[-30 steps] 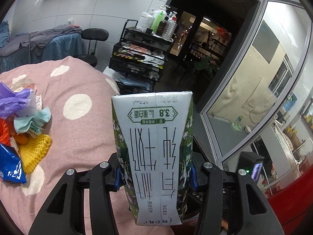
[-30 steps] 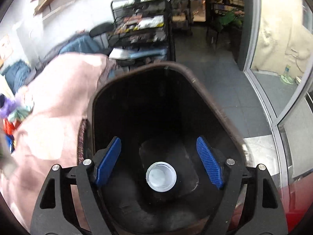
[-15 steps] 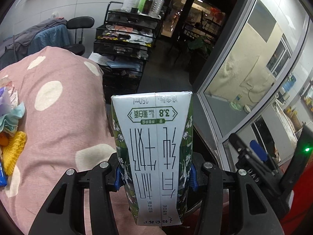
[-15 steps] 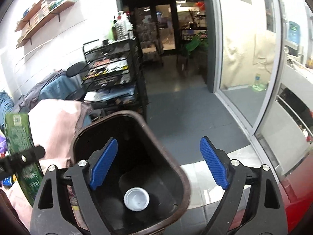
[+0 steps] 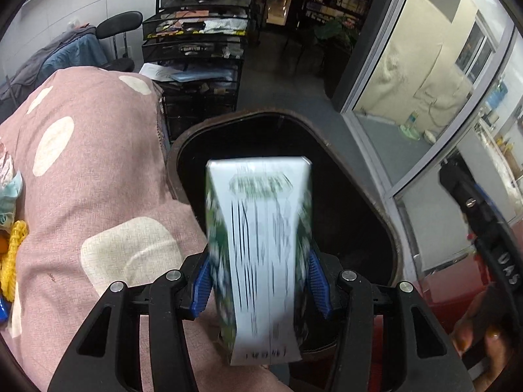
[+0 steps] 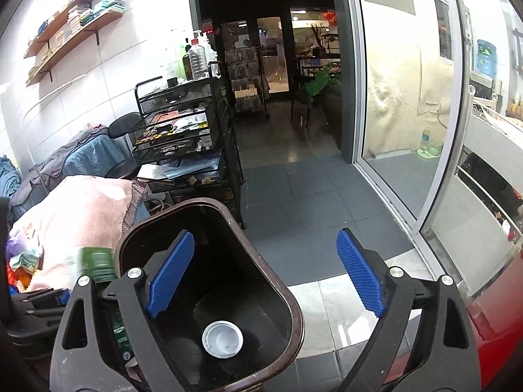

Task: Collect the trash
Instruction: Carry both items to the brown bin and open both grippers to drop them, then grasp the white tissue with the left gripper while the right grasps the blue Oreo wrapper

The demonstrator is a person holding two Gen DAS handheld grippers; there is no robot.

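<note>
Green-and-white milk carton (image 5: 258, 254) stands upright between the blue pads of the left gripper (image 5: 258, 281), right over the mouth of the dark brown waste bin (image 5: 376, 209). The carton is smeared lengthwise while the fingers are sharp, so I cannot tell whether the pads pinch it or have let go. The right gripper (image 6: 261, 277) is empty; its jaws have just been opening and stand wide above the bin's far rim. A white round lid (or a cup) (image 6: 222, 339) lies on the bin floor. More trash (image 6: 23, 258) sits on the pink spotted blanket (image 5: 81, 179) beside the bin
</note>
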